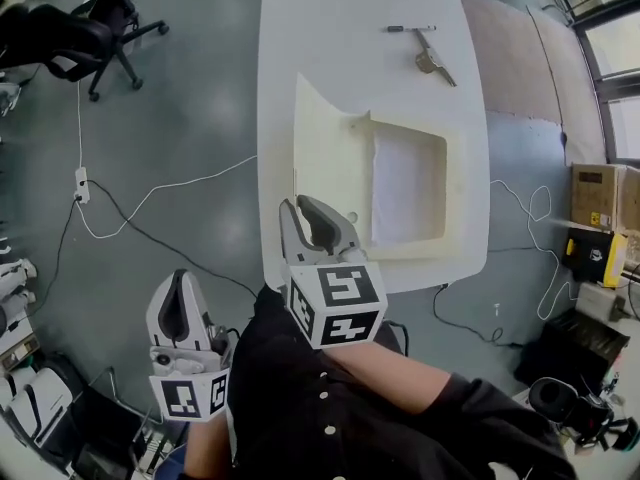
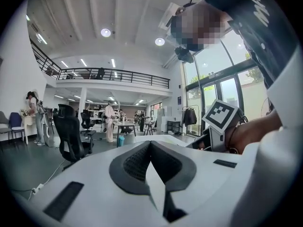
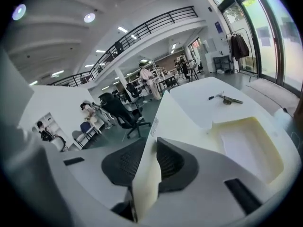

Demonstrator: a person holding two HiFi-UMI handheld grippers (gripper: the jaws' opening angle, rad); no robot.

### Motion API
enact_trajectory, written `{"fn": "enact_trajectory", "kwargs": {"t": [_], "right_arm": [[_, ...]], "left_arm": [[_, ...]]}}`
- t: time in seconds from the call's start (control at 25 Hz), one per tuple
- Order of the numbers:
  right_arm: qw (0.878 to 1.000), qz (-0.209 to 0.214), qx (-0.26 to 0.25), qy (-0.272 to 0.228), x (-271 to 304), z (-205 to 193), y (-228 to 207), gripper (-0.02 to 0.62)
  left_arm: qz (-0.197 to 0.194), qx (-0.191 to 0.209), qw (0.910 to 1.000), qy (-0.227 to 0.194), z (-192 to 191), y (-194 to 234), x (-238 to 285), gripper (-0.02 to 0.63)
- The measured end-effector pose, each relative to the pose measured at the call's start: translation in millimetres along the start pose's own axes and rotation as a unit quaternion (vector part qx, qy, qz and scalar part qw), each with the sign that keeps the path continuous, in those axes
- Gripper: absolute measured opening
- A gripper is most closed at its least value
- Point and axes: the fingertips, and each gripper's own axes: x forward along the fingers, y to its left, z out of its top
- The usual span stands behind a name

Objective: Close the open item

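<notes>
— While the box (image 1: pixel 420 252) is sitting mid-frame on the worktop (image 1: pixel 330 28), what is gripping its lid (image 1: pixel 335 158)?
— The right claw (image 1: pixel 298 205) is pinching the lid's edge; the left claw (image 1: pixel 180 284), lower left, is hanging shut, empty.

The box (image 1: pixel 335 158) is cream on a white worktop (image 1: pixel 330 28). The left claw (image 1: pixel 180 280) and right claw (image 1: pixel 300 208) are white with black pads (image 2: pixel 135 162) and black-and-white square-marker cubes (image 1: pixel 335 303). The floor (image 1: pixel 180 118) is grey, the shirt (image 1: pixel 330 418) black.

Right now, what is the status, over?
Right gripper shut on the lid. Left gripper shut, empty. Box open, lid raised. Pen lies far, not blocking.
</notes>
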Motion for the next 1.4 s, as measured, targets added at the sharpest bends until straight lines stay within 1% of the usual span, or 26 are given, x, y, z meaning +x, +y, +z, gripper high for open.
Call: {"fn": "enact_trajectory", "kwargs": {"t": [0.12,0.24,0.28,0.32,0.4,0.6,0.72,0.92,1.04,1.16,1.24,1.4], "right_arm": [[0.999,0.025,0.044,-0.008,-8.8,3.7,-3.2,0.087],[0.991,0.069,0.111,-0.02,-16.0,6.6,-3.8,0.08],[0.989,0.081,0.124,-0.023,-17.3,7.5,-4.4,0.079],[0.988,0.087,0.127,-0.024,-18.3,8.0,-6.1,0.077],[0.989,0.087,0.12,-0.024,-21.4,8.7,-13.3,0.057],[0.989,0.09,0.113,-0.014,-37.7,16.3,-38.2,0.048],[0.991,0.091,0.101,-0.006,-49.0,17.1,-60.0,0.041],[0.993,0.08,0.082,-0.004,-70.7,21.8,-105.4,0.032],[0.992,0.081,0.101,0.0,-82.3,20.6,-133.8,0.031],[0.987,0.092,0.135,-0.005,-89.9,18.8,-162.8,0.031],[0.984,0.096,0.147,-0.008,-94.3,16.1,-181.1,0.031],[0.984,0.079,0.158,-0.01,-101.4,6.3,-217.0,0.032]], "left_arm": [[-0.014,0.005,0.9999,-0.005,6.7,-15.3,9.1,0.017],[-0.026,0.011,0.9996,-0.008,11.0,-28.9,16.5,0.017],[-0.029,0.012,0.9995,-0.009,11.6,-32.5,18.8,0.017],[-0.031,0.013,0.9994,-0.009,12.0,-36.2,20.9,0.017],[-0.037,0.014,0.9992,-0.009,12.9,-43.9,24.8,0.017],[-0.05,0.016,0.9986,-0.009,15.2,-59.6,34.8,0.017],[-0.061,0.017,0.998,-0.01,16.5,-70.8,41.6,0.017],[-0.085,0.023,0.996,-0.012,15.9,-95.2,52.7,0.017],[-0.103,0.027,0.9943,-0.012,15.8,-111.7,60.3,0.017],[-0.118,0.026,0.9926,-0.012,16.0,-126.8,69.5,0.017],[-0.125,0.027,0.9917,-0.009,15.1,-136.2,73.8,0.017],[-0.14,0.027,0.9897,-0.001,11.4,-154.3,81.7,0.017]]}}
